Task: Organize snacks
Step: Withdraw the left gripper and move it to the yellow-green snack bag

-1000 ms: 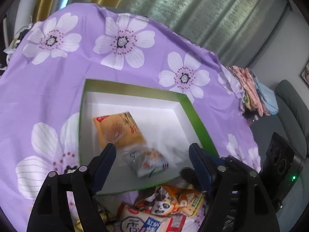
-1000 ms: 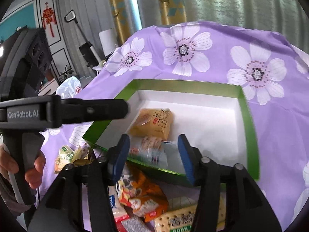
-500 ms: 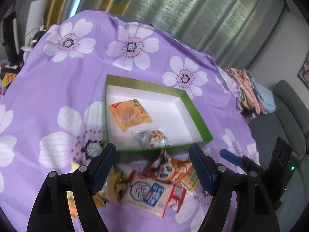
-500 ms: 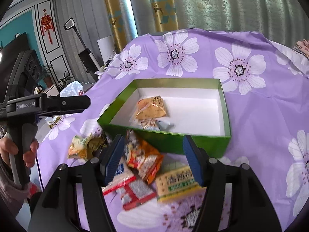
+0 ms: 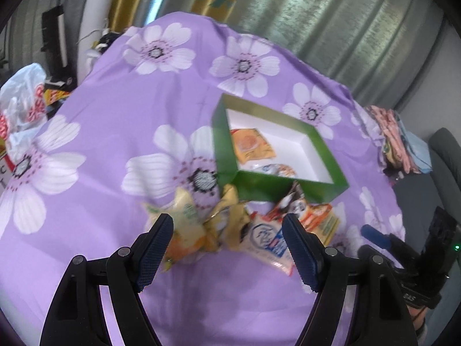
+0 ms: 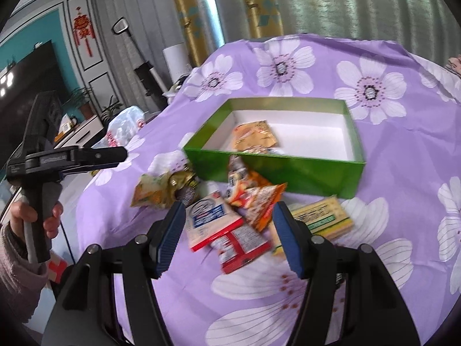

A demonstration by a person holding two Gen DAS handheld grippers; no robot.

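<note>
Right wrist view showed both the right gripper [image 6: 226,236] and left gripper [image 5: 227,249] open and empty, above loose snack packets [image 6: 230,216] beside the green box [image 6: 273,170]. Two packets lay inside; next, probably pinching another.

- A purple cloth [image 6: 397,155] printed with white flowers covers the table.
- Grey-green curtains [image 6: 360,3] with gold panels [image 6: 259,3] hang behind it.
- A white plastic bag [image 5: 20,98] sits off the table's left edge.
- Folded pink and blue cloths [image 5: 403,144] lie at the right.
- A red knot ornament [image 6: 83,33] hangs on the teal wall.
- A dark screen [image 6: 26,72] stands near potted plants [image 6: 83,101].
</note>
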